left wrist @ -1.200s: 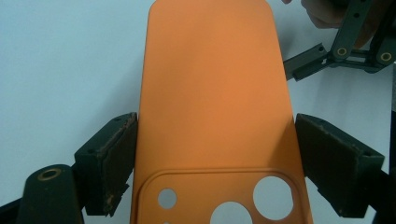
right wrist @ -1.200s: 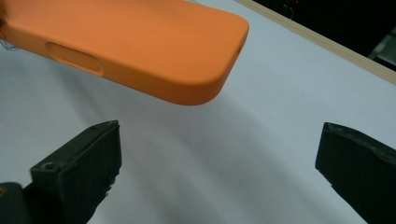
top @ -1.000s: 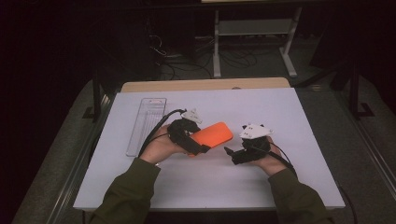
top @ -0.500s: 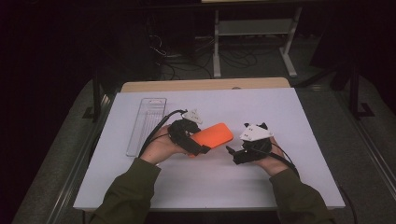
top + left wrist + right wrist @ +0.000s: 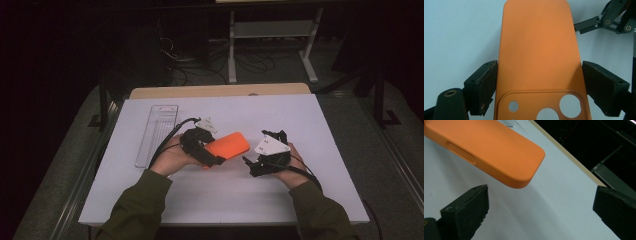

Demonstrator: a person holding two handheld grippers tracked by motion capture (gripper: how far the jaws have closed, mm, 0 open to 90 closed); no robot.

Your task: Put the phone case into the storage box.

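A smooth orange silicone phone case with rounded corners is held just above the middle of the white counter, tilted so that its far end points toward two o'clock in the high view. The left gripper has it by the near end: in the left gripper view the two black padded fingers press against the case's long edges, one at nine o'clock and one at three o'clock, clamped on it just above the raised camera panel with its round cut-outs. The case's plain back faces that camera and runs up to twelve o'clock.

The right gripper sits on the counter just beside the case, at about four o'clock from it, with its grey three-cornered plate on top and the person's hand wrapped behind it. Its fingers stand wide apart with nothing between them: in the right gripper view one black pad rises at seven o'clock and the other at four o'clock, and the case's rounded free corner hangs beyond them at eleven o'clock, clear of both, with a long side slot showing in its edge.

A clear, long plastic tray lies flat on the counter at nine o'clock from the left hand, well apart from the case. Both forearms wear olive-green sleeves that come in from six o'clock.
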